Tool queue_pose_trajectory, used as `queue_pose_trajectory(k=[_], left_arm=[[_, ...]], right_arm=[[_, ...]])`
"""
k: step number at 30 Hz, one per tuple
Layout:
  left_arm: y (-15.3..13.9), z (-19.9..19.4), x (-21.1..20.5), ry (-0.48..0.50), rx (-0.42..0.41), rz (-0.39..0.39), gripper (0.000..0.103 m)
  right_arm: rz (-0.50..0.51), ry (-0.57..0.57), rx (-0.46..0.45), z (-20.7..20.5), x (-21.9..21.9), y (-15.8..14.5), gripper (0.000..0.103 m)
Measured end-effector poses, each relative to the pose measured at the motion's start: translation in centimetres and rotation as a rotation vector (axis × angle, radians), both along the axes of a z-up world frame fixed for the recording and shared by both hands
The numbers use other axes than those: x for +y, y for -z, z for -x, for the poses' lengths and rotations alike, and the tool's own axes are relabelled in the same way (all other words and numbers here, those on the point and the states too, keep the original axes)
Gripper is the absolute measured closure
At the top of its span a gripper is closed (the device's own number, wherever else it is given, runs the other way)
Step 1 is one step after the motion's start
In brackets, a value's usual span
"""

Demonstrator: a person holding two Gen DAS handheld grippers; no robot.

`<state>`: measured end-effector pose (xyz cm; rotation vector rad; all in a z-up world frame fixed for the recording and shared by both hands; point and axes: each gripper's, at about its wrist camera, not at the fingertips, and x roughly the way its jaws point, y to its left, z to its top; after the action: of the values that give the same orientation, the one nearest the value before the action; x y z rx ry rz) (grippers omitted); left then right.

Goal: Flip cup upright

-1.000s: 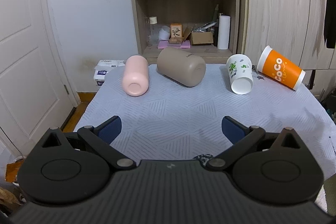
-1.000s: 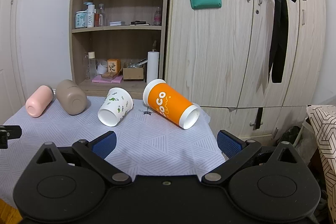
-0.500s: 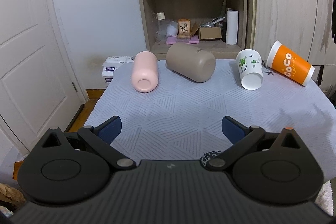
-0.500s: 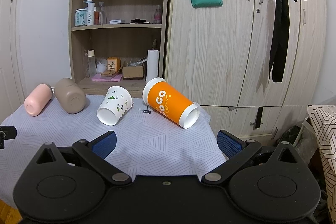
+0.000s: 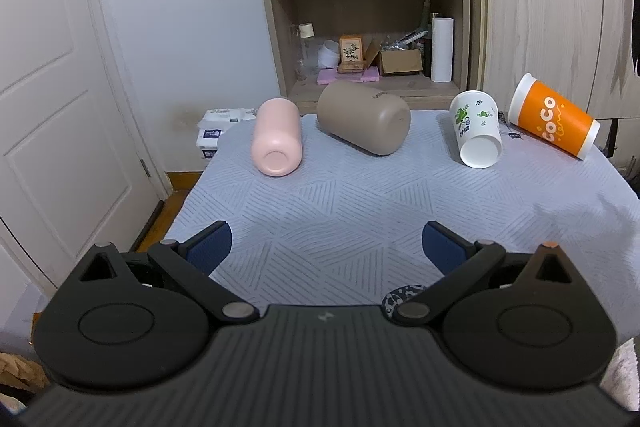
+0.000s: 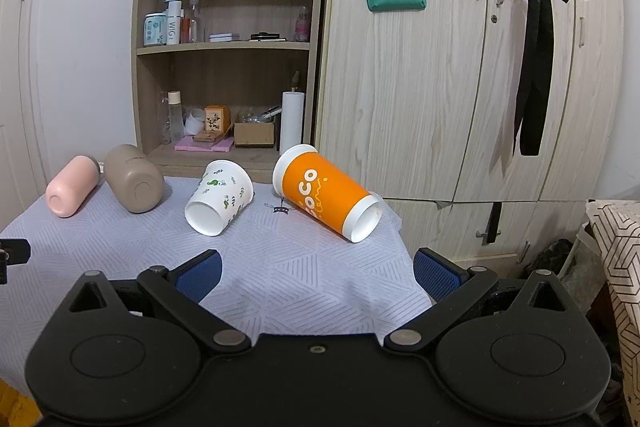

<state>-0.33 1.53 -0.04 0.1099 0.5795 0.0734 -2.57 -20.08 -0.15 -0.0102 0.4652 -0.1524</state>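
Both claws, left claw (image 5: 325, 241) and right claw (image 6: 316, 273), are wide open and hold nothing. The tall orange paper cup (image 6: 326, 197) lies on its side on the tabletop (image 6: 304, 279), just ahead of the right claw, so it needs standing up.

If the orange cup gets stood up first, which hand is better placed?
Probably the right. The orange cup lies almost straight ahead of the open right gripper. From the open left gripper it sits far off at the table's right edge, beyond three other cups.
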Motion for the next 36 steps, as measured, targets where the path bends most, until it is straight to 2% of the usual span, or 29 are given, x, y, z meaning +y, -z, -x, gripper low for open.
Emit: queue_pose_trajectory(k=[21,23,26,33,36], left_arm=[[-0.2,0.3,-1.3,0.013,0.008,-0.041,0.0],[-0.3,0.3,-1.3,0.013,0.02,-0.02,0.0],[-0.7,0.3,-1.7,0.038,0.037,0.059,0.0],[-1.4,-1.0,-6.1,0.111,0.024,0.051,0.0],[-1.4,-2.5,-8.5,0.076,0.006,0.042,0.0]], right_arm=[[0.016,-0.031,0.015,0.3,-0.1,0.2,0.0],[0.028,-0.039,0.018,0.3,-0.1,0.2,0.0],[0.031,-0.052,0.007,0.5,-0.7,0.1,0.0],[-0.006,-0.151,0.006,-0.9,-3.2,0.0,0.0],[-0.023,-0.246,-0.008,-1.9,-4.6,0.2,0.0]])
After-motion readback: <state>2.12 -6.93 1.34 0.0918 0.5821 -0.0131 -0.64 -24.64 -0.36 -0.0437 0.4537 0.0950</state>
